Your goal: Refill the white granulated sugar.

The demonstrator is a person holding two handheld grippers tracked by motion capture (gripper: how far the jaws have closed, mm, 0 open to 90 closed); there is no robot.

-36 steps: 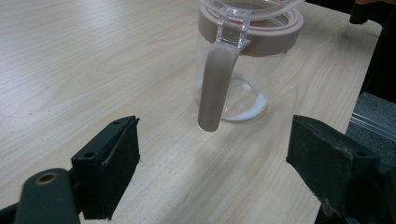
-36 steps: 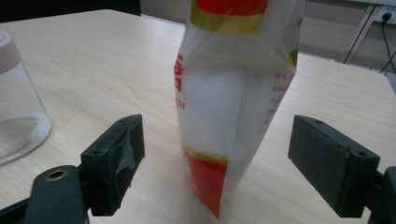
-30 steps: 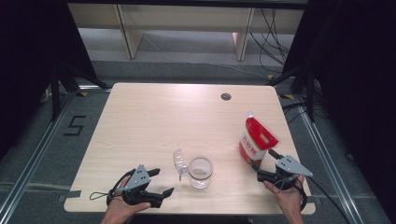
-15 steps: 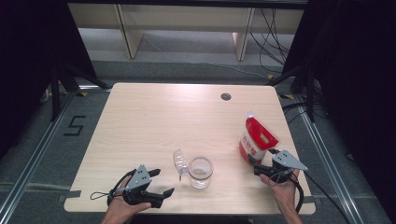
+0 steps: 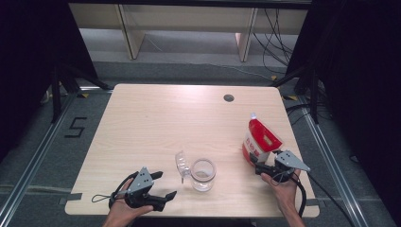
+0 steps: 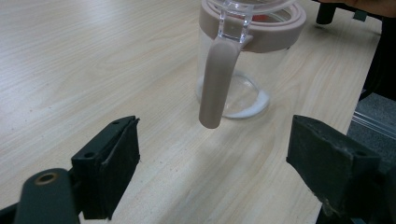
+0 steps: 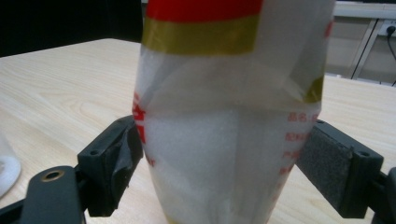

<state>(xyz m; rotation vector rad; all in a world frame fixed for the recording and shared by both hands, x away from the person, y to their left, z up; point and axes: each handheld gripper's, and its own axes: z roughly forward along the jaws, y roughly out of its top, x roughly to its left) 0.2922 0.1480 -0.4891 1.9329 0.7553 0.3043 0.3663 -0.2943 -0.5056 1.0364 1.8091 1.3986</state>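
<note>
A clear jar (image 5: 202,174) with a pinkish rim stands near the table's front edge, its lid (image 5: 181,163) hinged open to the left. In the left gripper view the jar (image 6: 233,70) shows a hanging pinkish tab and a little white powder at the bottom. My left gripper (image 5: 165,184) (image 6: 212,158) is open, a short way from the jar and pointing at it. A red and white pouch (image 5: 259,139) (image 7: 224,116) of white grains stands upright at the right. My right gripper (image 5: 257,166) (image 7: 222,158) is open with its jaws on either side of the pouch's lower part.
The wooden table (image 5: 156,123) has a round cable hole (image 5: 229,98) at the back right. The pouch stands close to the table's right edge. Pale shelving (image 5: 189,19) stands behind the table, with dark stands at both sides.
My right gripper has moved forward and left, so its jaws now flank the pouch. The left gripper, jar and pouch have stayed put.
</note>
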